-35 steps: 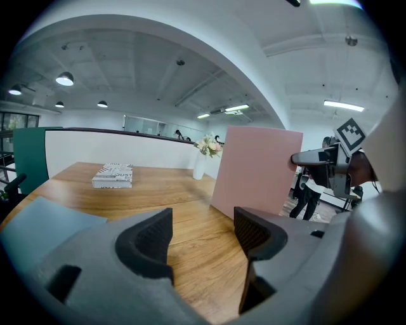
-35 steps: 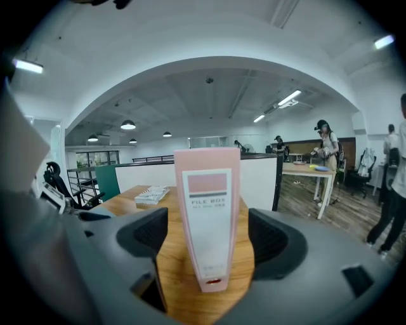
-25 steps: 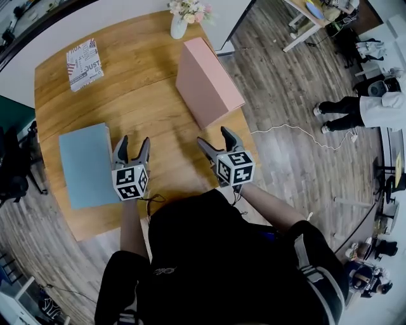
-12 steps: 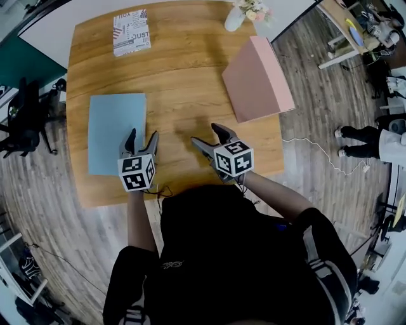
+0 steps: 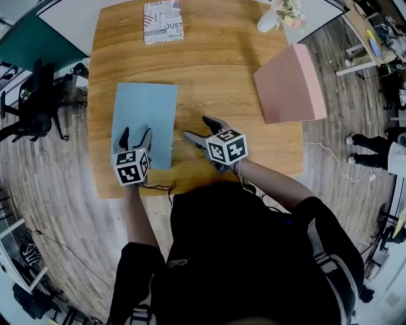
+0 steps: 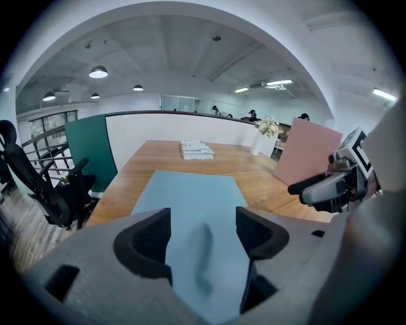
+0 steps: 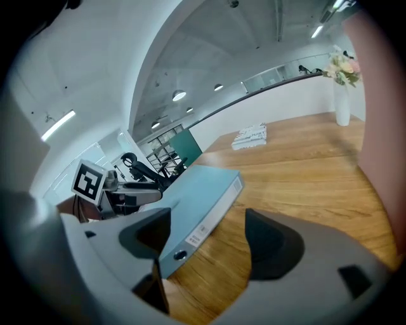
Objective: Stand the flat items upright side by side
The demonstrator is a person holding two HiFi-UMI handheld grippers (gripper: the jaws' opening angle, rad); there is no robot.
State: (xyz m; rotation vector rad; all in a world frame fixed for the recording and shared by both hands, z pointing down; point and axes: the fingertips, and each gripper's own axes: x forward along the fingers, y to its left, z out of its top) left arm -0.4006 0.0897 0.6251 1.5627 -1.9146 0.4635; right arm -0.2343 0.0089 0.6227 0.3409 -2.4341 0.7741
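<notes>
A light blue binder lies flat on the left of the wooden table. A pink binder stands upright at the right. My left gripper hovers over the blue binder's near end. Its jaws are opening and nothing is pressed between them. My right gripper is open just right of the blue binder, pointing at the spine without touching it. A patterned book lies flat at the far edge.
A white vase with flowers stands at the far right corner of the table. A black office chair is left of the table. A teal partition stands at the far left, and a person stands on the floor at right.
Both grippers have moved left toward the blue binder. The left gripper now hangs over the binder's near end, and the right one has closed in on its spine.
</notes>
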